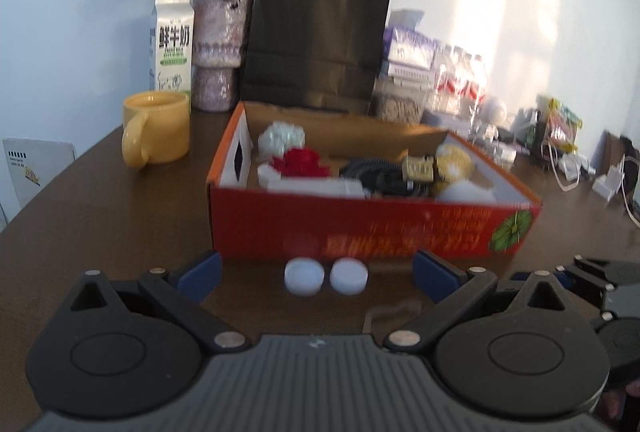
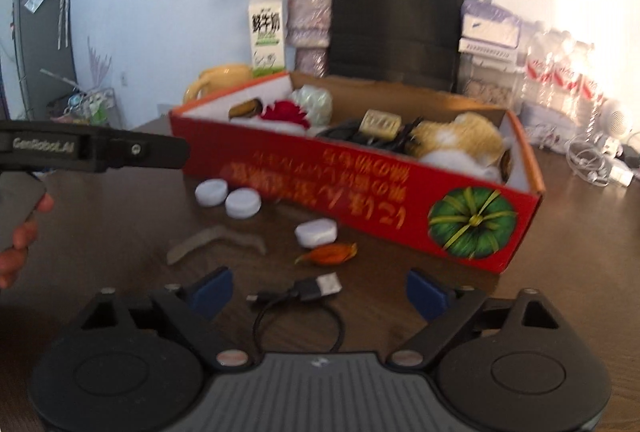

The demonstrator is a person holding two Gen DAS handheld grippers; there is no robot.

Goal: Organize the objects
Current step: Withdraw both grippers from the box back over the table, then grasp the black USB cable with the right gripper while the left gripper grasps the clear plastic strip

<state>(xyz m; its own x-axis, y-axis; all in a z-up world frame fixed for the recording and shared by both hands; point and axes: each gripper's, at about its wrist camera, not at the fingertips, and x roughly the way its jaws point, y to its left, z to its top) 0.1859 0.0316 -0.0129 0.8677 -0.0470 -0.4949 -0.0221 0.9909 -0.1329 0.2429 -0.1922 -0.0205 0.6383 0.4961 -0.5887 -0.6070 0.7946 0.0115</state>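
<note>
Reaching with your wide, empty right gripper (image 2: 319, 291), straddle the USB cable (image 2: 308, 292) at lower centre before closing; left gripper (image 1: 318, 272) also gapes empty.

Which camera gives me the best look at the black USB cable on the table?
The right wrist view. The black USB cable lies whole just ahead of the open right gripper, plug and loop both visible. The left wrist view shows none of it, only two white caps before the red box.

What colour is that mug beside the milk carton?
Yellow. The mug shows best in the left wrist view, standing left of the red box.
</note>
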